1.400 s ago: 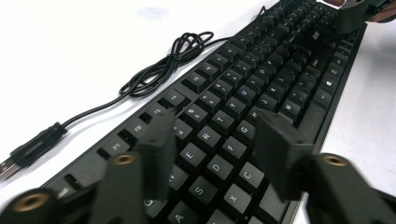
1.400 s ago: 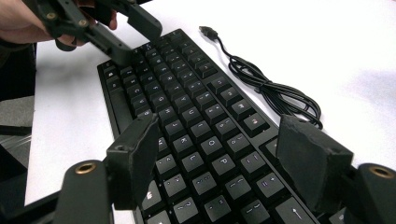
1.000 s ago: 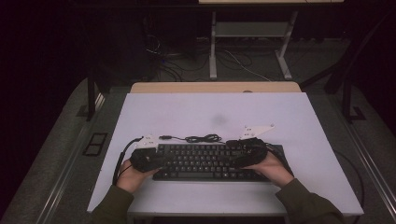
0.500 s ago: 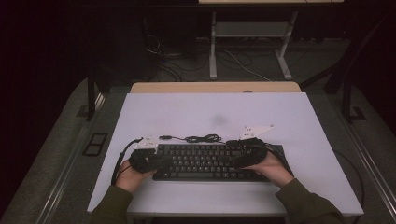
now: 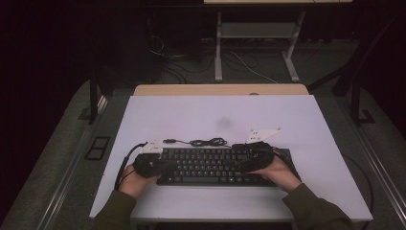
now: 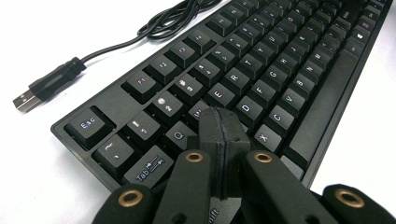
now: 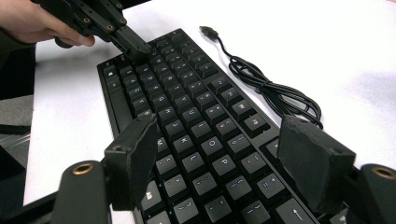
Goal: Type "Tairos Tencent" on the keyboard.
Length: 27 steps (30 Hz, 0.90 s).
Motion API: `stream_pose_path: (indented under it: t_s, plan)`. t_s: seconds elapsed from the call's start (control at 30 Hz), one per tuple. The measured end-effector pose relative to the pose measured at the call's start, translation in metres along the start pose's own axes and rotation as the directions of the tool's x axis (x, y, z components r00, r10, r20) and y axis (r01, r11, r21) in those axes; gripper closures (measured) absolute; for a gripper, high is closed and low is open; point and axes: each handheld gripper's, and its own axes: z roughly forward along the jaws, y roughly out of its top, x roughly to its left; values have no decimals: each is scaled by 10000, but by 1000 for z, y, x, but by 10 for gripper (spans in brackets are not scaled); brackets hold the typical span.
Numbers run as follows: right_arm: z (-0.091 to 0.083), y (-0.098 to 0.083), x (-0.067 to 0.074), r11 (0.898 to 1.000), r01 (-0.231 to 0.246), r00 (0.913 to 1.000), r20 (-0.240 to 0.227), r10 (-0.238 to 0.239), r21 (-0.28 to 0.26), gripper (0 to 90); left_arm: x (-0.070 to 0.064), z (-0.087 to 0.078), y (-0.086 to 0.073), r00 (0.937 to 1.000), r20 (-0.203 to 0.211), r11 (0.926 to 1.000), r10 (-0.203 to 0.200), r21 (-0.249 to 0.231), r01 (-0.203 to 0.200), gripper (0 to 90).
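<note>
The keyboard [image 5: 214, 166] lies on the white table [image 5: 191, 115], near the table's front edge and about midway along it, with its long side parallel to that edge. The left tool [image 5: 160, 165] rests at the keyboard's left end; in the left gripper view its jaws are pressed together with nothing between them, and the closed tip [image 6: 219, 122] sits on the keys just right of Tab, around the letters beside Q. The right tool [image 5: 249, 160] hangs over the keyboard's right end; in the right gripper view its two pads [image 7: 133, 149] stand well apart above the keys near P and the punctuation keys, gripping nothing. From that view the left tool [image 7: 136, 46] shows at the keyboard's far end, tip down on the keys. The keyboard is black, full of low square keys with pale legends and a long space bar along its near side. Its black cable [image 5: 207, 142] lies in a loose bundle just behind the keyboard's back edge, with the USB plug [image 6: 25, 100] lying free on the table beyond the Esc corner.
</note>
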Motion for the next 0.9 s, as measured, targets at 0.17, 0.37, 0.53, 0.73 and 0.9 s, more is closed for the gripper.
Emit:
stream_pose_path:
  t_s: [0.17,0.37,0.53,0.73,0.9]
  plan:
    - [0,0,0,10000,6,10000,-7,-6,33,282,0,1,-1,10000,55,10000,-34,43,33,894]
    - [0,0,0,10000,-30,10000,32,30,19,282,-1,2,0,9999,26,9999,-123,47,123,895]
    - [0,0,0,10000,-27,10000,12,26,36,282,-1,-2,3,10000,37,9998,-75,-194,76,894]
    - [0,0,-1,10000,18,10000,30,-18,60,282,-3,-4,6,9996,141,9989,-241,-400,246,875]
    - [0,0,-1,10000,-17,10000,38,17,46,282,-4,-4,9,9994,116,9979,-322,-566,328,762]
